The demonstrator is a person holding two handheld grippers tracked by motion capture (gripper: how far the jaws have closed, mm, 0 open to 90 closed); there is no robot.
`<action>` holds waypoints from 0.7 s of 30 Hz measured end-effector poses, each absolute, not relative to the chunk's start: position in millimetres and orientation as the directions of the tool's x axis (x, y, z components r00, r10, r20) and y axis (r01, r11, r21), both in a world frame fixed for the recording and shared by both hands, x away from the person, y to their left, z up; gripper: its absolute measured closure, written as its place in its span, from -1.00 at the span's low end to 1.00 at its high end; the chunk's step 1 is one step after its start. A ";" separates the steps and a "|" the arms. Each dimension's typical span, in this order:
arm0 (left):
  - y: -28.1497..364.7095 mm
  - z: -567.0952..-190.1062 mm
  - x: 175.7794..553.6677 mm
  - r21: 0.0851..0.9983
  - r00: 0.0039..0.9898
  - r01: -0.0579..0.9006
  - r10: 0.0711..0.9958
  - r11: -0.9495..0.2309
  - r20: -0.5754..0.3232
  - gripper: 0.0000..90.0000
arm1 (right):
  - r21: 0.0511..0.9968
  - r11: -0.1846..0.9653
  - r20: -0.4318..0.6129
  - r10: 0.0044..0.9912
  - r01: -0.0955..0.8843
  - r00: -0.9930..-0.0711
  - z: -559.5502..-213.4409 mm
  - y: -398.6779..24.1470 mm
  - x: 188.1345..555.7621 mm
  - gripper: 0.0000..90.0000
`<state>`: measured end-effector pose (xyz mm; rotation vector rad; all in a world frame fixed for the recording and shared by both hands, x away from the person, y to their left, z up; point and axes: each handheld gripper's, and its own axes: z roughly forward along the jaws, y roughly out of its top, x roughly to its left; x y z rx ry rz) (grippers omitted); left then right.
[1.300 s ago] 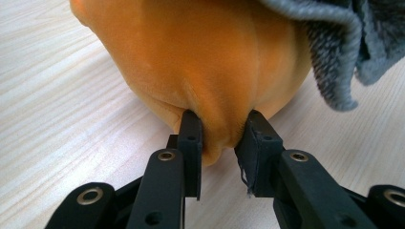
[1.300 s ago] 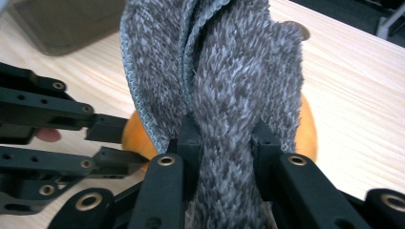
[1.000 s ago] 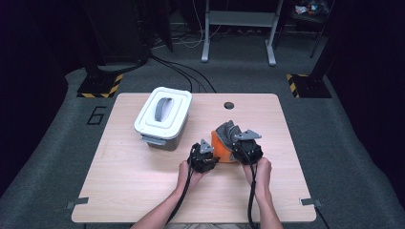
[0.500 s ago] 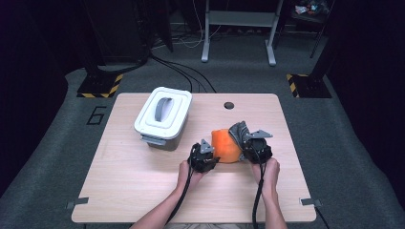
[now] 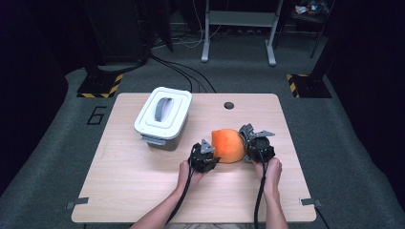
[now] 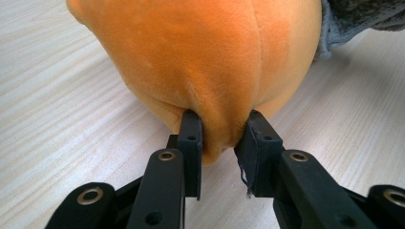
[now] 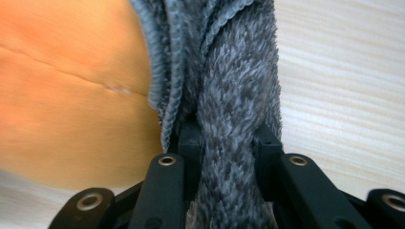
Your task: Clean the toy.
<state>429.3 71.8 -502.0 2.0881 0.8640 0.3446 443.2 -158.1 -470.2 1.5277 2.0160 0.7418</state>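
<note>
Toy: orange plush (image 5: 228,145) with grey fuzzy part (image 7: 234,95), on bench (image 5: 143,191) centre-right.
Your left gripper (image 6: 218,133): pinching orange fabric.
Your right gripper (image 7: 228,138): pinching grey fuzz.
Change: your right hand shifted right; more orange exposed.

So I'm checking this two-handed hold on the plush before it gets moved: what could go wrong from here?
1. The left tool pinches only a small fold of the orange plush, so the fabric may slip out under a pull.
2. The right tool grips the grey furry part; pulling the hands apart could strain the seam.
3. The white lidded box stands close, so a swing could hit it.
</note>
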 end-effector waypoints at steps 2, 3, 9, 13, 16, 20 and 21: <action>72.2 -502.4 429.6 0.783 0.726 0.459 0.685 -0.419 -0.059 0.59 | 0.669 0.227 -0.074 0.968 0.707 -0.240 -475.7 -159.7 445.1 0.60; 72.5 -502.3 429.6 0.781 0.726 0.460 0.686 -0.422 -0.056 0.59 | 0.663 0.228 -0.078 0.968 0.713 -0.237 -479.4 -160.6 446.5 0.60; 74.0 -503.9 429.7 0.783 0.723 0.463 0.688 -0.416 -0.062 0.59 | 0.628 0.213 -0.053 0.971 0.749 -0.232 -500.7 -166.0 452.7 0.59; 74.8 -504.0 429.8 0.782 0.722 0.465 0.689 -0.414 -0.064 0.60 | 0.635 0.213 -0.055 0.971 0.742 -0.231 -495.7 -167.3 451.4 0.59; 75.3 -503.9 430.1 0.781 0.721 0.467 0.690 -0.414 -0.064 0.60 | 0.654 0.202 -0.053 0.973 0.729 -0.222 -487.2 -170.4 445.8 0.60; 74.9 -503.9 430.2 0.783 0.720 0.466 0.691 -0.412 -0.065 0.60 | 0.697 0.204 -0.061 0.972 0.687 -0.226 -470.1 -171.3 433.3 0.60; 75.0 -503.9 430.4 0.783 0.720 0.465 0.691 -0.413 -0.064 0.60 | 0.707 0.217 -0.071 0.969 0.673 -0.237 -465.5 -171.1 430.0 0.60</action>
